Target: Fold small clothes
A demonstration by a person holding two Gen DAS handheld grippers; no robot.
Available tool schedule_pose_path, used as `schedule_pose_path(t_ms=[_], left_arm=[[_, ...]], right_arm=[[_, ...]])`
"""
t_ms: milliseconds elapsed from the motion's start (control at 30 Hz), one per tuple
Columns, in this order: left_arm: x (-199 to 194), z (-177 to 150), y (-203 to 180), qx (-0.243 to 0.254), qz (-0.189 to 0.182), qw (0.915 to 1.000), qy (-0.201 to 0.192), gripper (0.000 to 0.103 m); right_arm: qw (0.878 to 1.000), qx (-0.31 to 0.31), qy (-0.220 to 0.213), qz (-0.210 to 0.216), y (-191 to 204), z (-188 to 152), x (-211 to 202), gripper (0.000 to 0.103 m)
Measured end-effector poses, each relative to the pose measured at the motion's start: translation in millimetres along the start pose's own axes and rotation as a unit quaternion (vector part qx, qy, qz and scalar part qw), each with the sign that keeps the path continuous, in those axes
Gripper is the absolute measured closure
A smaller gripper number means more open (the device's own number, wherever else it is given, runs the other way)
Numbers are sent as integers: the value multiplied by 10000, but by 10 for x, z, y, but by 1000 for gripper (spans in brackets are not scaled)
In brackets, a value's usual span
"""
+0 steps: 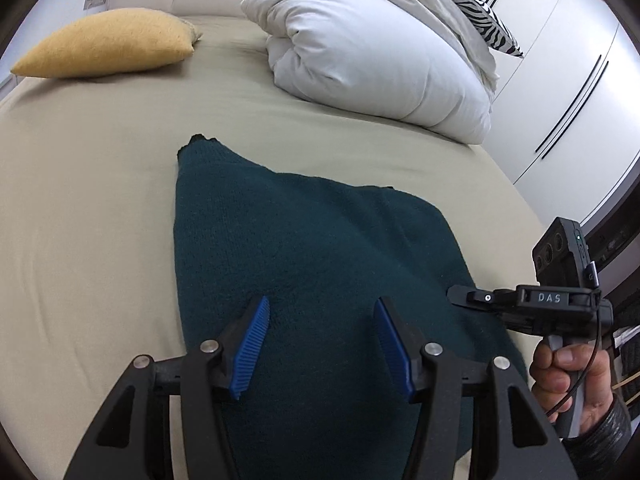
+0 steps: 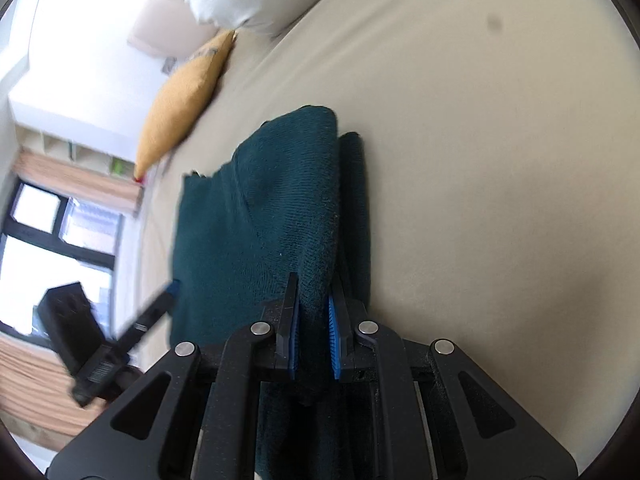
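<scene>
Right tongs (image 2: 313, 312) clamped the dark green knit garment's (image 1: 304, 248) edge at lower frame, left tongs (image 1: 320, 344) hung open above its near end, garment running lengthwise up-frame across the bed (image 1: 100, 200).

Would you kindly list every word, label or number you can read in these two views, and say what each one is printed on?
"DAS": pale letters on the black body of the right gripper, seen in the left wrist view.
Yellow cushion: a dark pattern or lettering near its top corner in the right wrist view, too blurred to read.
Nothing else readable in either view.
</scene>
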State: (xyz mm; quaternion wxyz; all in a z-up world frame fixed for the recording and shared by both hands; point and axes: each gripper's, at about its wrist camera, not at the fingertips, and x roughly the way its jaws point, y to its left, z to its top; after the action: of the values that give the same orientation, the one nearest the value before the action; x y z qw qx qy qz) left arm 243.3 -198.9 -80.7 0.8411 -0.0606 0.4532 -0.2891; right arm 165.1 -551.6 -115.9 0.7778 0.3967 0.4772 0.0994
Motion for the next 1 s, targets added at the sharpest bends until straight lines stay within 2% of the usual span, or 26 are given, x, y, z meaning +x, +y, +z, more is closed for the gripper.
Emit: schedule_pose_path(t_ms=[167,267,333,367,433,500,533,600,667,733,767,867,933,1000], left_arm=[[1,-16,11,105,48,9999,79,46],[-94,-9,-18,31,83,10000,-9,45],[-191,18,-66,22,25,9998,-205,45],[-210,32,-89,57,12,9996,-273,45],[-146,54,-109,125,34,9997,-208,45],[29,19,-44,23,55,9999,123,46],[77,-18,-12,26,80,9999,113,46],[64,-90,19,107,40,9999,-49,46],[59,-116,16,191,25,9998,-50,46],[70,-118,2,280,43,9996,-30,46],[65,-130,-4,297,46,9995,-36,46],[56,-154,6,312,18,9995,-66,46],[22,-142,20,312,25,9995,-43,46],[-63,-109,5,284,93,9996,-8,46]], right_arm=[[9998,56,32,170,-41,-35,-22,92],[9999,-21,-8,-114,61,-52,-138,88],[9980,-191,-414,-447,175,-97,-374,85],[9969,-321,-620,-367,253,-132,-495,85],[9955,-518,-719,334,423,-255,-652,85],[9942,-756,-484,594,554,-387,-597,85],[9945,-803,-331,594,556,-435,-529,85],[9962,-644,95,584,389,-553,-303,86],[9983,-343,331,346,120,-676,-128,91],[9960,-48,148,878,-135,-808,-160,96],[9958,39,80,913,-204,-856,-199,102],[9969,37,-95,780,-318,-974,-338,103],[9964,157,-88,833,-390,-1009,-416,103],[9976,88,-46,691,-344,-1014,-504,103]])
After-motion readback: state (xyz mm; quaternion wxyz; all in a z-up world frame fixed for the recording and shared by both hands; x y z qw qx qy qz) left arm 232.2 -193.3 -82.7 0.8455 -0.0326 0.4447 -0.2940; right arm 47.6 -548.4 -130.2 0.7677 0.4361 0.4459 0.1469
